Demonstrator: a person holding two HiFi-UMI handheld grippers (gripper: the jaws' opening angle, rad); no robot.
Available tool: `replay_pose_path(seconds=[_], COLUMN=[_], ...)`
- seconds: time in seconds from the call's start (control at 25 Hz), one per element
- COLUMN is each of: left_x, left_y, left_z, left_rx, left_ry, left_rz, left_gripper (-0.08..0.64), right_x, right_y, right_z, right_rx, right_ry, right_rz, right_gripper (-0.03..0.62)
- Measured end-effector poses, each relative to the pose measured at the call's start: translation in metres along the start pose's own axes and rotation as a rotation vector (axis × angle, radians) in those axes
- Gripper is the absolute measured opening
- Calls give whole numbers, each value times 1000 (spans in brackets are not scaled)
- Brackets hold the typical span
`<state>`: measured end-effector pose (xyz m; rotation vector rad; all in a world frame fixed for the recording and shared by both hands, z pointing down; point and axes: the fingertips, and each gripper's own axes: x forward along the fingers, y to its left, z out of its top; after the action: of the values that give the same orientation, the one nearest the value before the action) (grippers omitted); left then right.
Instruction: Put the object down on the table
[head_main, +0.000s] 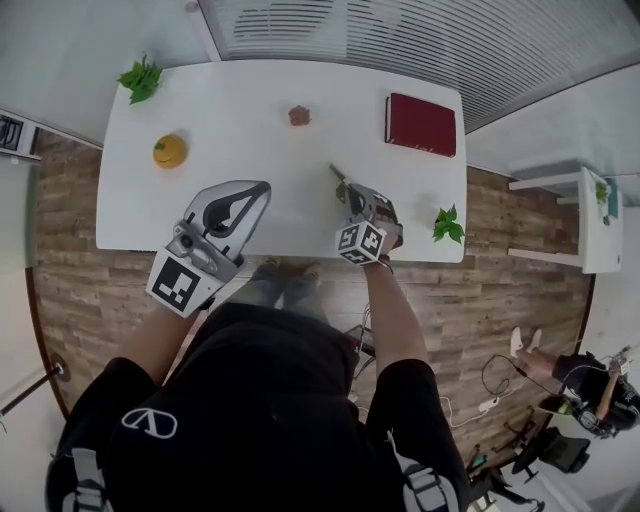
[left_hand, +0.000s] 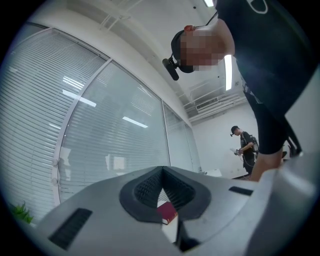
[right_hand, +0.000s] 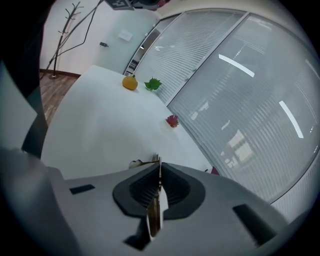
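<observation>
My right gripper (head_main: 345, 188) hangs over the front middle of the white table (head_main: 250, 150), shut on a thin golden object (head_main: 335, 172) whose tip pokes out ahead of the jaws. In the right gripper view the flat golden object (right_hand: 154, 215) stands edge-on between the closed pads of the right gripper (right_hand: 159, 172), above the table (right_hand: 100, 125). My left gripper (head_main: 262, 187) is at the table's front edge, left of centre, tilted upward. In its own view the left gripper (left_hand: 162, 172) is shut with nothing between the tips.
On the table lie an orange fruit (head_main: 170, 150) at the left, a green leaf sprig (head_main: 141, 78) at the far left corner, a small red flower (head_main: 299, 115) at the back middle, a dark red book (head_main: 420, 123) at the back right and a green sprig (head_main: 448, 225) at the front right.
</observation>
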<state>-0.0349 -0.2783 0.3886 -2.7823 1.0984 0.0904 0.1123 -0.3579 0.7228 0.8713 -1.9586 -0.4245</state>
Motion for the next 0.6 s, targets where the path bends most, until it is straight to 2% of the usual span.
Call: replay_pose_path(seconds=[0.24, 0.36, 0.6], left_x=[-3, -3, -3], left_y=[3, 2, 2], left_z=[-5, -5, -4], left_rx=[1, 1, 2], left_ry=[9, 9, 1], left_rz=[6, 7, 8], left_gripper=[5, 5, 5], right_x=[8, 12, 15], right_y=[7, 20, 27], right_z=[-5, -8, -20], right_rx=[-43, -68, -31], right_ry=[22, 47, 88], right_rz=[1, 53, 108], right_gripper=[12, 32, 41])
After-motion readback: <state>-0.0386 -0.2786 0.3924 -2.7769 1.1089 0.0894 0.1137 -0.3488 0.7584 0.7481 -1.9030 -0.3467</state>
